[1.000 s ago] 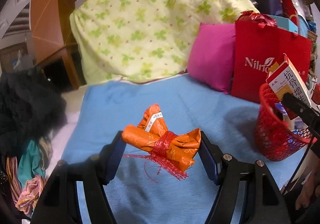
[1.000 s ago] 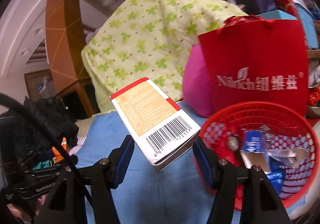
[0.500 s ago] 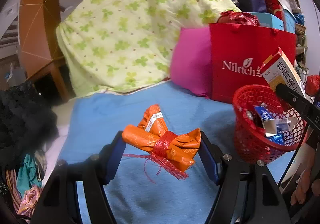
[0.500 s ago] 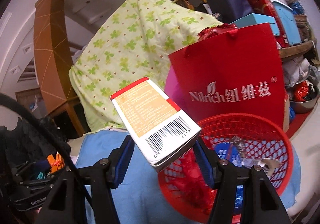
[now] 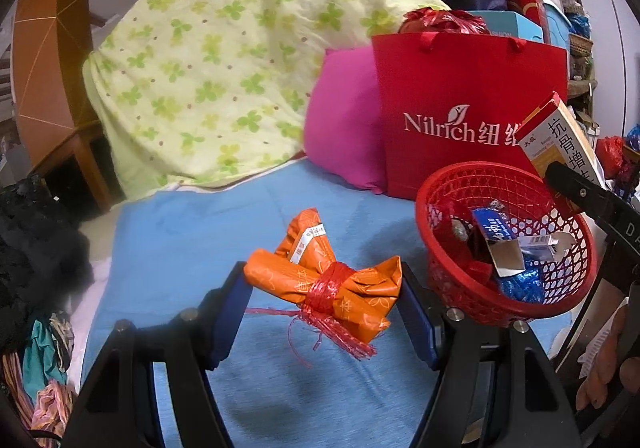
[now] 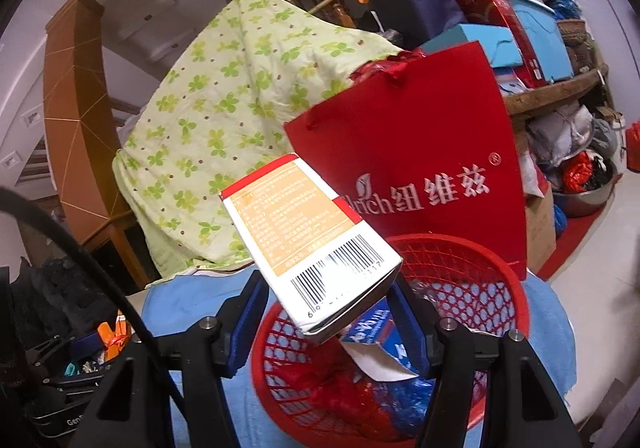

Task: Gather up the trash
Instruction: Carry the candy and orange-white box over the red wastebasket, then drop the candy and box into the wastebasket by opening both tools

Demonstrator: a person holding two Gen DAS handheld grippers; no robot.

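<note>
My left gripper [image 5: 324,308] is shut on an orange wrapper bundle [image 5: 332,280] tied with red string, held above the blue cloth [image 5: 192,232]. My right gripper [image 6: 326,312] is shut on a white and orange medicine box [image 6: 308,244] with a barcode, held above the red mesh basket [image 6: 472,276]. The basket [image 5: 448,183] holds blue and silver wrappers and sits right of the left gripper. The box [image 5: 560,139] also shows at the right edge of the left wrist view.
A red Nilrich paper bag [image 5: 460,107] and a pink cushion [image 5: 340,127] stand behind the basket. A green clover-print quilt [image 5: 224,59] is heaped at the back. Dark clothes [image 5: 36,240] lie at the left. Cluttered shelves [image 6: 560,59] fill the right.
Both grippers have moved right, towards the basket. The box now hangs over the basket. The orange bundle stays held in the left gripper.
</note>
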